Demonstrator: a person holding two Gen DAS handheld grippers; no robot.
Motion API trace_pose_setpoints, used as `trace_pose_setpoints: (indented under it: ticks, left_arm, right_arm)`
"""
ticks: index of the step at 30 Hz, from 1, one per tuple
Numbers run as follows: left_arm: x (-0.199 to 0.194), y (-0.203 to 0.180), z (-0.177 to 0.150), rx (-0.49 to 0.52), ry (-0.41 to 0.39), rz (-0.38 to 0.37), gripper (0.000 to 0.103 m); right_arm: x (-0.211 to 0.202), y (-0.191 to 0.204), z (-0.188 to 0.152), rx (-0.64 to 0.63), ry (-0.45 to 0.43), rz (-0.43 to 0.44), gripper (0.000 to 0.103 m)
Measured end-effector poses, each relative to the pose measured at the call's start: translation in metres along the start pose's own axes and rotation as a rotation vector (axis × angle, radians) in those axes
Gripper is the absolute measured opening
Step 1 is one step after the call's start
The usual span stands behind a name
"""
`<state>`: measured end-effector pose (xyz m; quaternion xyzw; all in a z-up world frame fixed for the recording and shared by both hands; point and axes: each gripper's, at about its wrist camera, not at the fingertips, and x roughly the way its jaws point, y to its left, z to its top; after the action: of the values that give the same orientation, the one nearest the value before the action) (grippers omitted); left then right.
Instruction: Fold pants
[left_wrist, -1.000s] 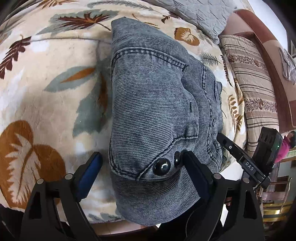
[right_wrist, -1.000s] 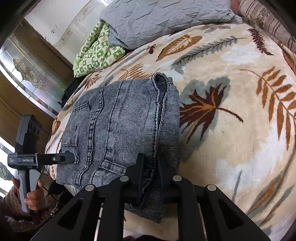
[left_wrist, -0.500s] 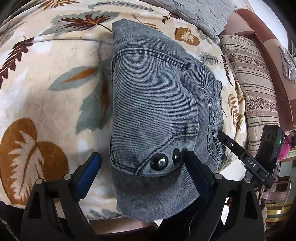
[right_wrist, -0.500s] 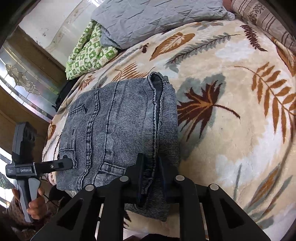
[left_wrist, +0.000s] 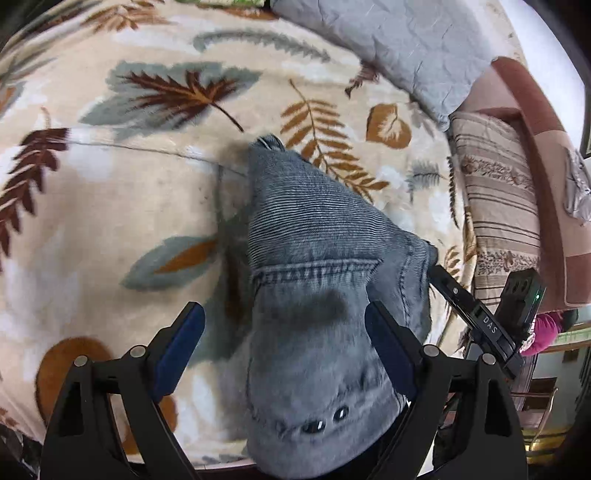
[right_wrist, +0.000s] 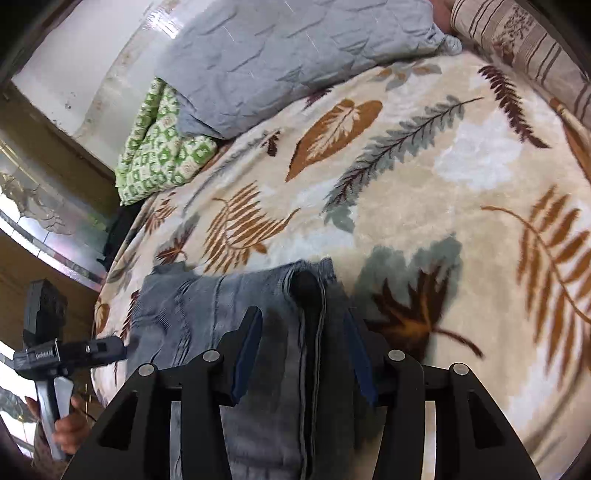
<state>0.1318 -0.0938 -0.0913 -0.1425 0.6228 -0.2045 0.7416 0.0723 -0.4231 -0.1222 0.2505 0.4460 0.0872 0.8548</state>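
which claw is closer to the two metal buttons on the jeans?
Left. The left claw straddles the jeans with the buttons just under it; the right claw straddles the opposite edge, no buttons visible there.

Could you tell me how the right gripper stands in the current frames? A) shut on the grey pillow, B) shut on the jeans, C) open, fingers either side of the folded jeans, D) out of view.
C: the right gripper has its blue-padded fingers spread apart, with the jeans lying between them.
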Motion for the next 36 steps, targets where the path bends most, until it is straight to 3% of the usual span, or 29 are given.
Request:
trace_pose_setpoints:
  ticks: [1,3,4,7,13,19,24,29,33,36]
  left_arm:
    - [0.004,-0.003,0.002,0.006,0.007,0.008,0.089]
    - [0.016,-0.008,0.006,0.031,0.009,0.050,0.089]
    - [0.020,-0.007,0.008,0.035,0.011,0.064,0.089]
    - [0.037,0.003,0.012,-0.006,0.033,0.055,0.090]
    - [0.038,-0.003,0.013,0.041,0.006,0.085,0.092]
    - [0.017,0.003,0.009,0.029,0.021,0.069,0.092]
    - [-0.004,0.015,-0.007,0.030,0.033,-0.016,0.092]
    - [0.004,0.018,-0.018,-0.015,0.082,-0.074,0.092]
    - [0.015,0.009,-0.022,-0.011,0.120,-0.098,0.092]
    - [0.023,0.003,-0.024,0.009,0.143,-0.109,0.092]
  right_arm:
    - [0.007,0.002,0.003,-0.010,0.006,-0.009,0.048]
    - [0.013,0.009,0.004,-0.069,0.006,-0.059,0.030]
    - [0.014,0.009,0.005,-0.100,-0.003,-0.085,0.026]
    - [0.016,-0.006,0.006,-0.073,0.008,-0.065,0.023]
    - [0.033,-0.020,0.005,-0.045,0.028,-0.066,0.034]
    - [0.006,-0.027,0.002,0.024,0.006,0.000,0.042]
    - [-0.017,-0.037,-0.013,0.071,0.033,0.098,0.055]
    - [-0.011,-0.044,-0.030,0.104,0.071,0.134,0.056]
    - [-0.004,-0.054,-0.033,0.171,0.067,0.227,0.060]
    - [0.003,-0.052,-0.035,0.173,0.117,0.335,0.061]
